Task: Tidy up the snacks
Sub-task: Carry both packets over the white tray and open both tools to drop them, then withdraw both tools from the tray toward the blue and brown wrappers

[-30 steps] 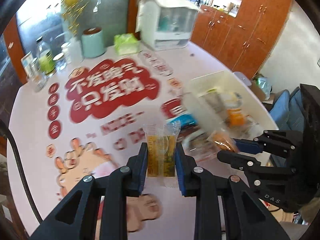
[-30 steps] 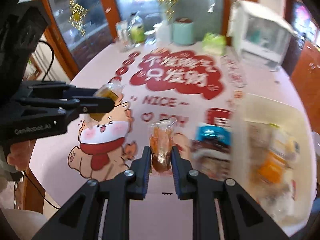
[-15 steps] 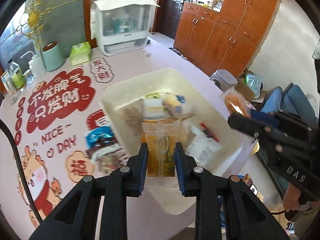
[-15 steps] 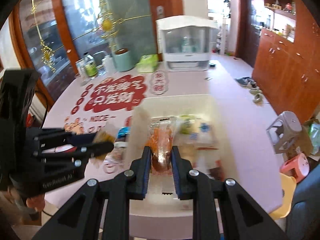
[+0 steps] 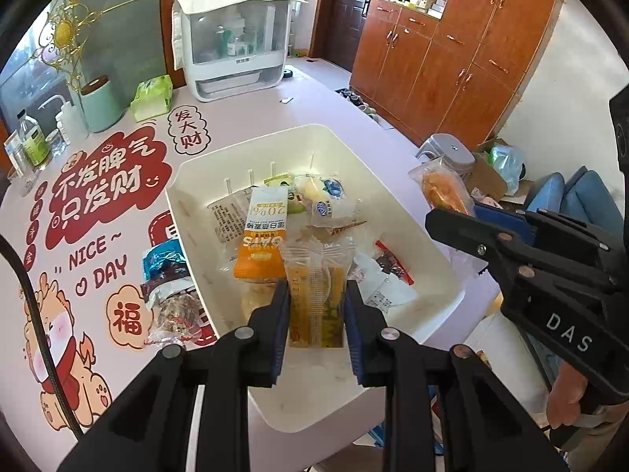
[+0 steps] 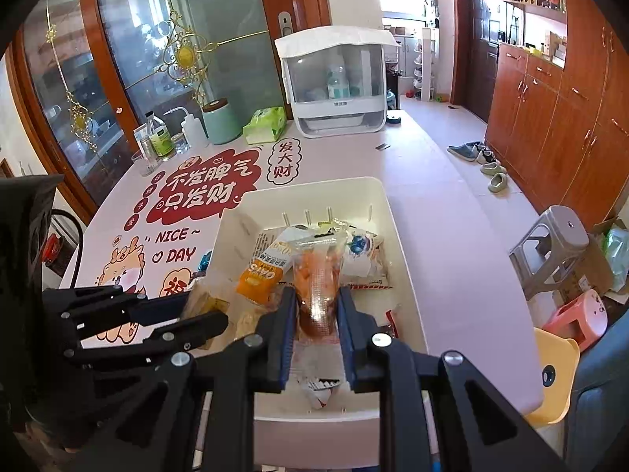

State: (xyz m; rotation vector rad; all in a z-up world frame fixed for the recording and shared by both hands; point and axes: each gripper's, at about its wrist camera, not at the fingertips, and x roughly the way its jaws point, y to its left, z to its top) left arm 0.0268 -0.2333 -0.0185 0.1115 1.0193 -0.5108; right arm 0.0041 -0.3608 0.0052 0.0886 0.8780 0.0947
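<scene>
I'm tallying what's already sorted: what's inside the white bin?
In the white bin: an orange oats pouch, a blue-and-white wrapped snack, a red-edged packet and clear wrappers. Whatever lies beneath the pile, or behind the two held packets, is covered.

Right gripper (image 6: 316,316) clamped on orange snack packet (image 6: 316,287) above white bin (image 6: 405,275) of snacks, left gripper (image 6: 204,310) at left gripping yellow packet (image 6: 206,301), pink table (image 6: 452,259)

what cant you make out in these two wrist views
- Left wrist view: the yellow snack packet is pinched by the left gripper, whose pads cover its side edges.
- Right wrist view: the orange snack packet in the right gripper hides the white bin floor behind it.
- Both: packet print too small.
</scene>
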